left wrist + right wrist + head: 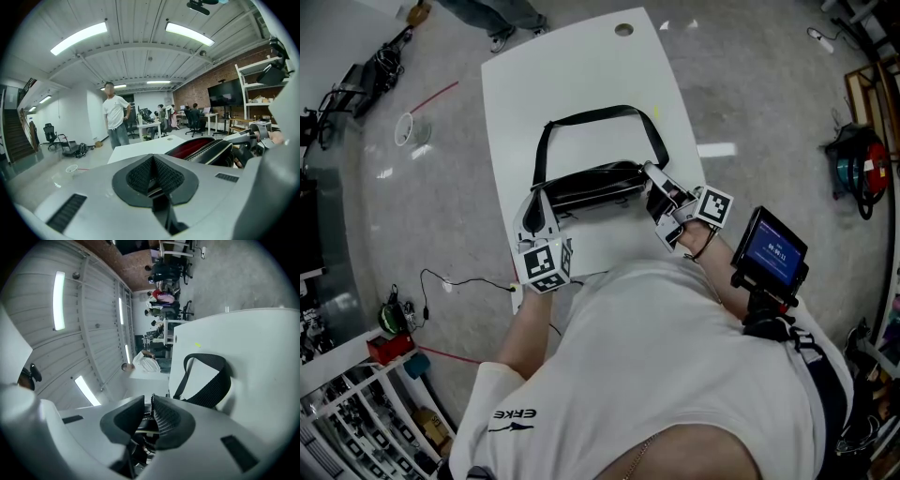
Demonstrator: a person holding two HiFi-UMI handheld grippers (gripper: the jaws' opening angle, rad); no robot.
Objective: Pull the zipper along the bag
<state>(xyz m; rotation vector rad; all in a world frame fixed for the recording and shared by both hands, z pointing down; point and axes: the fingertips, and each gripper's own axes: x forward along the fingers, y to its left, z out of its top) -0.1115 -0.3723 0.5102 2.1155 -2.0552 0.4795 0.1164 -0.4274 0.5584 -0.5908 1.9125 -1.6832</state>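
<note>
1. Seen from the head view, the person's bare left forearm (525,328) reaches straight forward from a white T-shirt sleeve. The right arm is bent at the elbow and carries a small black device with a blue screen (773,248) near the wrist.
2. The left claw (538,193) points away from the body, with its marker cube nearest the chest. In the left gripper view its dark pads (140,176) are pressed together. The tips touch the left end of the black oblong fabric bag (595,185), but I cannot tell whether they nip its cloth.
3. The right claw (652,174) is angled inward and to the left, meeting the bag's right end. In the right gripper view the right claw (149,409) pinches the zipper (153,400), whose beaded metal edge shows between the pads.
4. The bag lies lengthwise across the white table (581,75), between the two claws. From the left gripper view its top gapes, showing red lining and rows of zipper teeth (202,149).
5. Beyond the bag, its black webbing strap (600,114) arches in a flat loop on the table.
6. Far off, a person in a white shirt (115,117) stands on the floor.
</note>
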